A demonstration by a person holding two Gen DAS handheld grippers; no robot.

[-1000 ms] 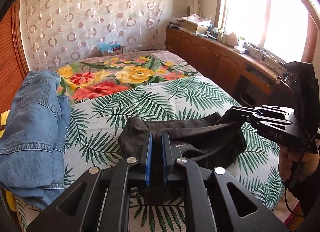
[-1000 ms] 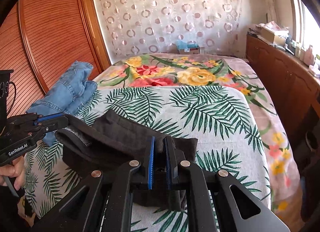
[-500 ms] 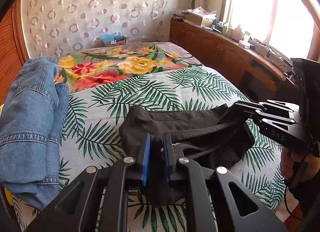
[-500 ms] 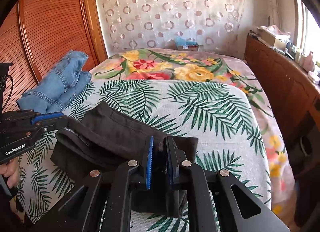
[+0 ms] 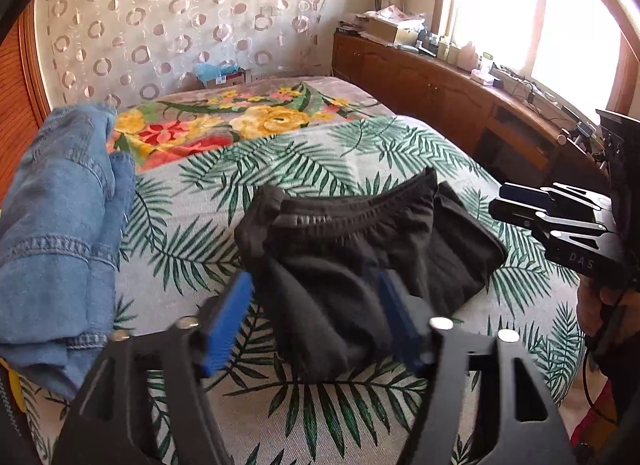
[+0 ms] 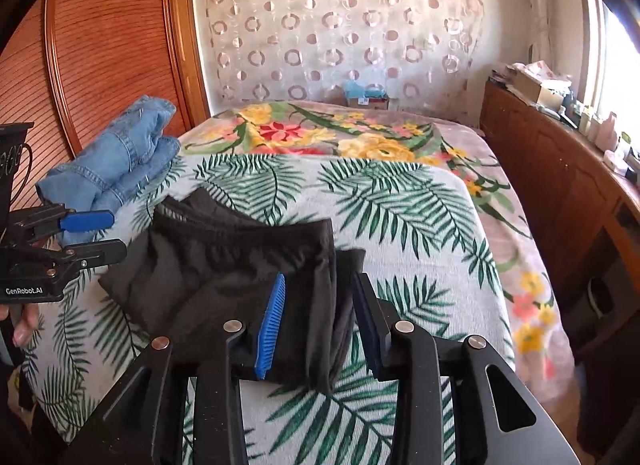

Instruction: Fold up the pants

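Since half a second ago both grippers have let go of the folded black knit pants (image 5: 360,249) and spread wide. The left gripper (image 5: 316,325) hangs with its ribbed blue pads (image 5: 228,321) apart on either side of the pants' near edge, nothing between them. The right gripper (image 6: 320,321) is likewise spread, one loose flap of the pants lying under the gap. The pants lie as a soft, rumpled bundle, gathered elastic waistband uppermost, on the grey bedspread printed with green palm fronds (image 6: 400,201). Left of the pants a folded pair of light blue denim jeans (image 5: 60,225) with stitched seams rests on the same bedspread. Beyond the pants, a blanket with yellow and red flowers (image 6: 320,133) covers the bed's far end
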